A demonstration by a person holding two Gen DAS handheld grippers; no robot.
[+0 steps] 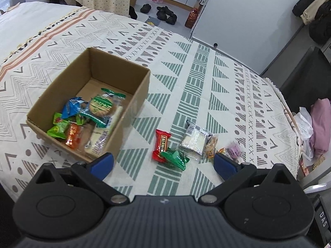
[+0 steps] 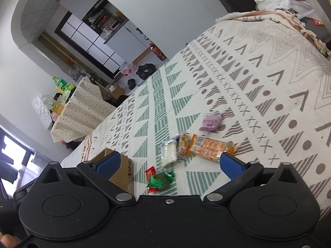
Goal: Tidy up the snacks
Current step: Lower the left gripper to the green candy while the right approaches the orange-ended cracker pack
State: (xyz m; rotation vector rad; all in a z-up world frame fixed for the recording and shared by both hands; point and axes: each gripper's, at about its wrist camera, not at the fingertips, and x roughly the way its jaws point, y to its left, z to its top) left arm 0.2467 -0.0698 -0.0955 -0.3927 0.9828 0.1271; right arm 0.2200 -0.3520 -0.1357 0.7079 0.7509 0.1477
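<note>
Our left gripper [image 1: 163, 163] and right gripper [image 2: 168, 165] both hang wide open and empty above the loose snacks on the desk [image 1: 206, 95]. We judge we're mid-sort: next, close on the crinkly green packet [image 1: 174, 158] overlapping the red bar [image 1: 161, 144], then drop it into the half-filled cardboard box [image 1: 132, 111] alongside.

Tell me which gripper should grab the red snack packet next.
Probably left. The left gripper is open, and the red packet lies just ahead between its jaws, with the box alongside. The right gripper, also open, views it obliquely.
</note>
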